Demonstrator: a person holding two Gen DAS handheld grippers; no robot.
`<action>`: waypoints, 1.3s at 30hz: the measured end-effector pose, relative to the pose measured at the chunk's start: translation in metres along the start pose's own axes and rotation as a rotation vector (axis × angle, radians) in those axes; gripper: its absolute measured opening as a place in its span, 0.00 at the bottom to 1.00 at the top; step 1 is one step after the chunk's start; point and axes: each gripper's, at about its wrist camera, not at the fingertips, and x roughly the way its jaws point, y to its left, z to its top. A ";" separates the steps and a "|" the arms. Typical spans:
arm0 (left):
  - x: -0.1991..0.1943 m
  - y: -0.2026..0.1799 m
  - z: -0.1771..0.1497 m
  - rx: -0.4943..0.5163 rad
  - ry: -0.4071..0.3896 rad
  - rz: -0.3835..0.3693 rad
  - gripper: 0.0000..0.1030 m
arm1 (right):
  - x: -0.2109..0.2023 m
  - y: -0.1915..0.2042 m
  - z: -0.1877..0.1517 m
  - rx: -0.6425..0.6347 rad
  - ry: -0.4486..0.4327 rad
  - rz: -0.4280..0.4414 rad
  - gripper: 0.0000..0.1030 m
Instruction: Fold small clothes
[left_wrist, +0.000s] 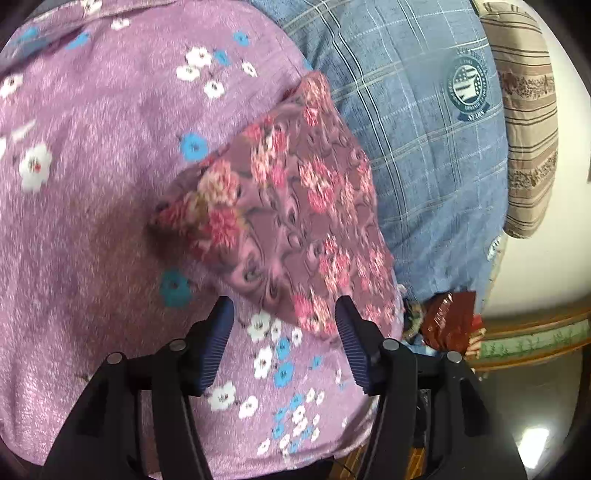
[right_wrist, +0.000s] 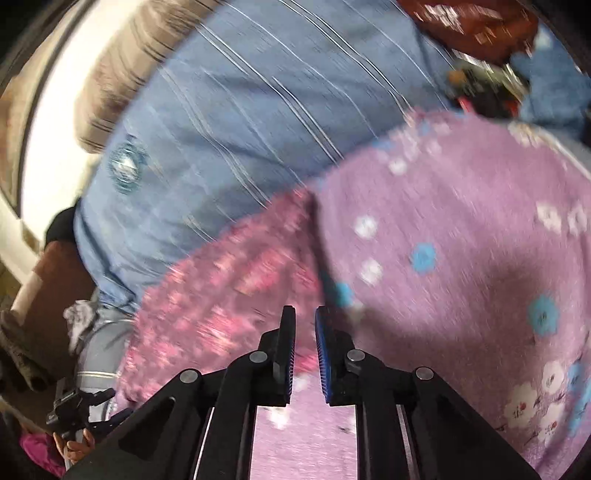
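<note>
Two fabrics are lying one on the other: a small mauve cloth with pink roses (left_wrist: 291, 221) is resting on a larger lilac garment with white and blue flowers (left_wrist: 92, 155). In the left wrist view the rose cloth is lying folded, its right edge running along the border of the lilac garment, just beside a blue checked bedcover with a round emblem (left_wrist: 417, 147). A striped beige pillow (left_wrist: 528, 122) is lying at the far side of the bedcover, against a white wall. Near the lower corner of the rose cloth a dark red shiny packet (left_wrist: 448, 317) is lying on the bedcover.

The left tool (left_wrist: 286, 347) is standing wide open above the near corner of the rose cloth, holding nothing; whether its right finger (left_wrist: 352, 343) is touching the cloth I cannot tell.

The right tool (right_wrist: 305, 354) is nearly closed, with a narrow gap between its blue pads (right_wrist: 322, 354), and nothing is visible between them. It is hovering at the border of the rose cloth and the lilac garment.

The right wrist view is strongly blurred, so the patterns there are smeared. The lilac garment is cut off at the frame edges in both views.
</note>
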 end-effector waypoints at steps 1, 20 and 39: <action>0.003 0.000 0.003 0.000 -0.001 0.008 0.54 | 0.001 0.007 0.002 -0.017 0.002 0.018 0.14; -0.023 -0.048 0.038 0.209 -0.103 0.076 0.76 | 0.059 0.060 -0.022 -0.181 0.116 -0.012 0.24; 0.047 -0.018 0.082 0.193 0.017 0.300 0.62 | 0.104 0.094 -0.073 -0.433 0.116 -0.061 0.42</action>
